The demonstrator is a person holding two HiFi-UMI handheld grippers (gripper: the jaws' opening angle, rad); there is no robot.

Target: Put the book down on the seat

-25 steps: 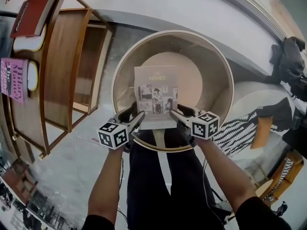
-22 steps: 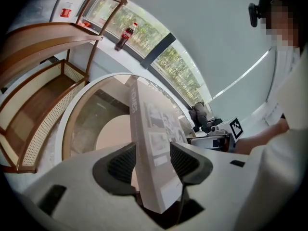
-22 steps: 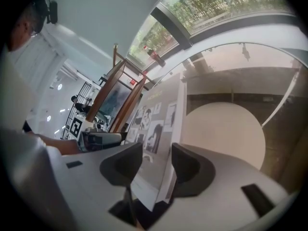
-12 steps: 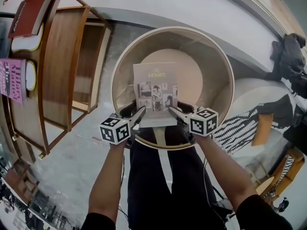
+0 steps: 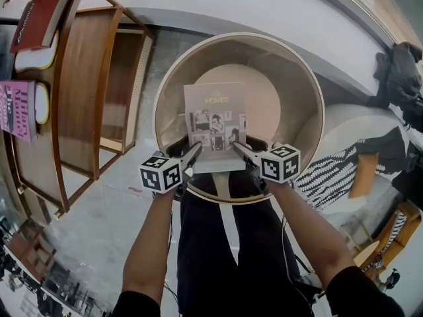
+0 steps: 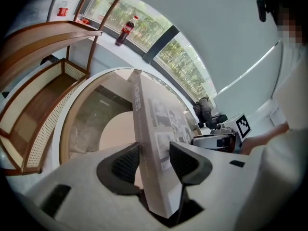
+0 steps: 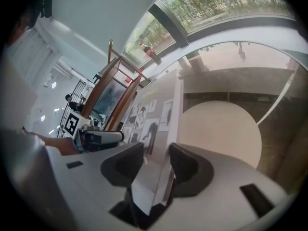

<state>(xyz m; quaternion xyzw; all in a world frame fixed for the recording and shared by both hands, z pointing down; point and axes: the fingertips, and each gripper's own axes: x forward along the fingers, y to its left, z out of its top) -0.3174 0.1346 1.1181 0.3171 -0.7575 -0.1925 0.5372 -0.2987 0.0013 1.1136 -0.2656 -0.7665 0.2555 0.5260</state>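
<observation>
A pale grey book point(image 5: 215, 125) with black-and-white photos on its cover is held flat above the round tub chair point(image 5: 316, 111). It hovers over the near half of the beige seat cushion point(image 5: 263, 101). My left gripper point(image 5: 190, 156) is shut on the book's near left corner, and my right gripper point(image 5: 238, 149) is shut on its near right corner. In the left gripper view the book's point(image 6: 155, 124) spine edge stands between the pads of the left gripper point(image 6: 155, 161). In the right gripper view the book point(image 7: 156, 109) sits in the right gripper point(image 7: 157, 165), with the cushion point(image 7: 221, 129) beyond.
A wooden rack point(image 5: 86, 84) stands left of the chair, with a red book point(image 5: 39, 17) and a pink one point(image 5: 16, 107) on it. A striped cushion point(image 5: 329, 170) and a black bag point(image 5: 398, 74) lie to the right. A cola bottle point(image 6: 126, 30) stands on the window sill.
Both grippers have carried the book a little farther out over the seat. Their hold on it is unchanged.
</observation>
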